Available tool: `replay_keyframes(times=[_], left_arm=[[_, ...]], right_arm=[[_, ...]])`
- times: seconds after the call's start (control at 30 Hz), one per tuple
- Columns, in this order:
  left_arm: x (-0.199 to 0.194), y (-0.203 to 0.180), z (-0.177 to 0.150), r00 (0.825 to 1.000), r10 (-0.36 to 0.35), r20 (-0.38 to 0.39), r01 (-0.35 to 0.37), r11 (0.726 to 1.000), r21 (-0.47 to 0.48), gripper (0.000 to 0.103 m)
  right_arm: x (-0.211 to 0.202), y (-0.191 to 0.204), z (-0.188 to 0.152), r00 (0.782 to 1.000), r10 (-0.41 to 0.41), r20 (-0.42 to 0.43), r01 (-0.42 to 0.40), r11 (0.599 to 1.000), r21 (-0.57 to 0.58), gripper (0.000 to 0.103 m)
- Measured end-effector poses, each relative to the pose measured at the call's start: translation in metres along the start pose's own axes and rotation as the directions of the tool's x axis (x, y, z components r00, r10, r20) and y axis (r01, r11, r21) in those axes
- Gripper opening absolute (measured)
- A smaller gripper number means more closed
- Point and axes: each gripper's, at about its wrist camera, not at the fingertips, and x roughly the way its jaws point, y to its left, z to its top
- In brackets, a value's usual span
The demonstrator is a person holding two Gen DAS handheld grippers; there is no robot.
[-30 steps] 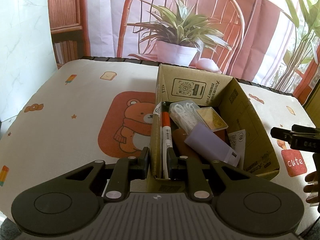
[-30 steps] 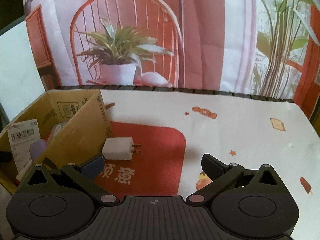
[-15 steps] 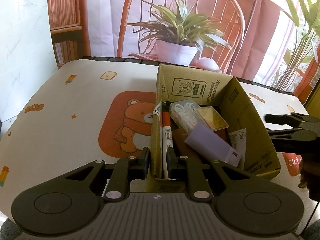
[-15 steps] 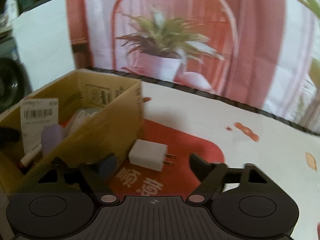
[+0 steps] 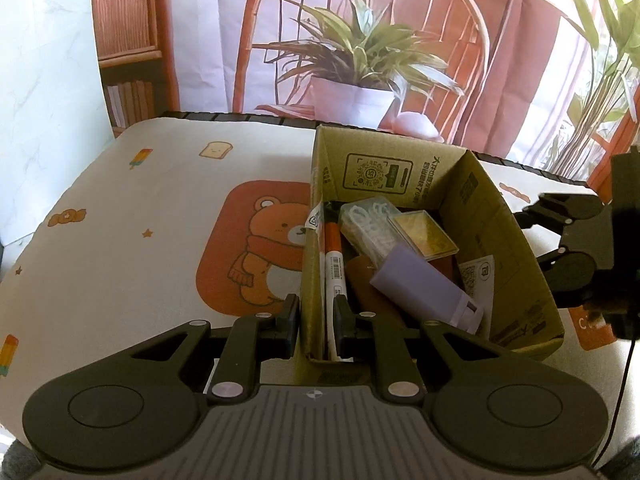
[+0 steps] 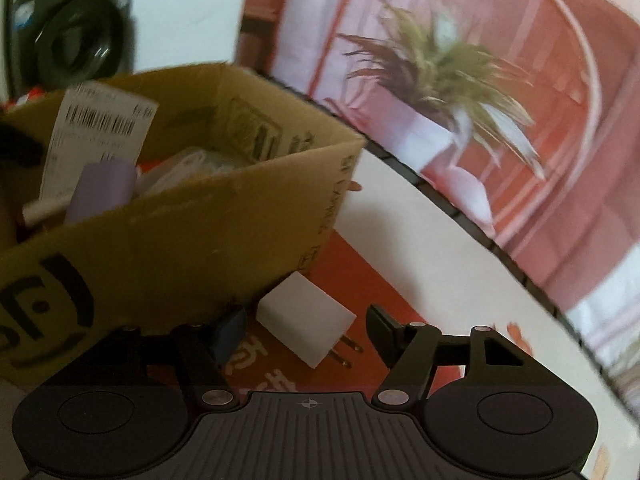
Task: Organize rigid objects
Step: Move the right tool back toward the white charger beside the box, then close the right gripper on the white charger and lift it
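The left gripper (image 5: pixel 316 322) is clenched on the near wall of the open brown cardboard box (image 5: pixel 516 272) — one finger outside the wall, the other inside. Just past the inner finger lies a white marker with an orange cap (image 5: pixel 333 256), running away along the box's left wall. To its right a lilac squeeze tube (image 5: pixel 420 282) lies tilted over a clear bag of white plastic clips (image 5: pixel 370 224) and a flat clear case with a yellow insert (image 5: pixel 424 234).

The right gripper (image 6: pixel 308 324) is spread wide and holds nothing. A white two-pin wall charger (image 6: pixel 308 320) lies on the cartoon-print tablecloth (image 6: pixel 420 240) between its fingers — whether a finger touches it I cannot tell. The box's side wall stands just left of the charger. Beyond the table hangs a printed backdrop of a potted plant (image 5: pixel 356 64).
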Motion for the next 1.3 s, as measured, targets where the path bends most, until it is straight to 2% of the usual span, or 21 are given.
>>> replay_keyframes(times=[0.13, 0.37, 0.47, 0.53, 0.8, 0.93, 1.17, 1.3], left_arm=[[0.0, 0.0, 0.0, 1.0, 0.002, -0.002, -0.002, 1.0, 0.001, 0.018], [0.003, -0.002, 0.001, 1.0, 0.009, -0.012, -0.009, 1.0, 0.004, 0.018], [0.004, -0.002, 0.001, 1.0, 0.008, -0.014, -0.008, 1.0, 0.001, 0.018], [0.003, -0.002, 0.001, 1.0, 0.009, -0.014, -0.009, 1.0, 0.001, 0.018], [0.004, -0.002, 0.001, 1.0, 0.007, -0.013, -0.007, 1.0, -0.004, 0.018], [0.004, -0.002, 0.0, 1.0, 0.005, -0.011, -0.005, 1.0, -0.006, 0.018], [0.004, -0.001, 0.0, 1.0, 0.003, -0.01, -0.003, 1.0, -0.01, 0.018], [0.003, -0.001, 0.0, 1.0, 0.003, -0.01, -0.003, 1.0, -0.009, 0.018]], right_arm=[[0.006, -0.001, 0.004, 0.999, 0.026, -0.02, -0.027, 0.996, -0.088, 0.067], [0.017, -0.019, 0.012, 0.995, 0.088, -0.043, -0.091, 0.993, -0.078, 0.067], [0.019, -0.03, 0.011, 0.988, 0.145, -0.06, -0.146, 0.989, -0.022, 0.057], [0.019, -0.033, 0.009, 0.983, 0.171, -0.062, -0.17, 0.985, 0.022, 0.054], [0.004, -0.03, -0.007, 0.987, 0.162, -0.012, -0.159, 0.979, 0.13, 0.053], [-0.011, -0.026, -0.021, 0.987, 0.155, 0.032, -0.158, 0.962, 0.223, 0.053], [-0.044, -0.018, -0.055, 0.988, 0.07, 0.138, -0.126, 0.883, 0.452, 0.053], [-0.062, -0.016, -0.059, 0.983, 0.014, 0.182, -0.106, 0.857, 0.504, 0.053]])
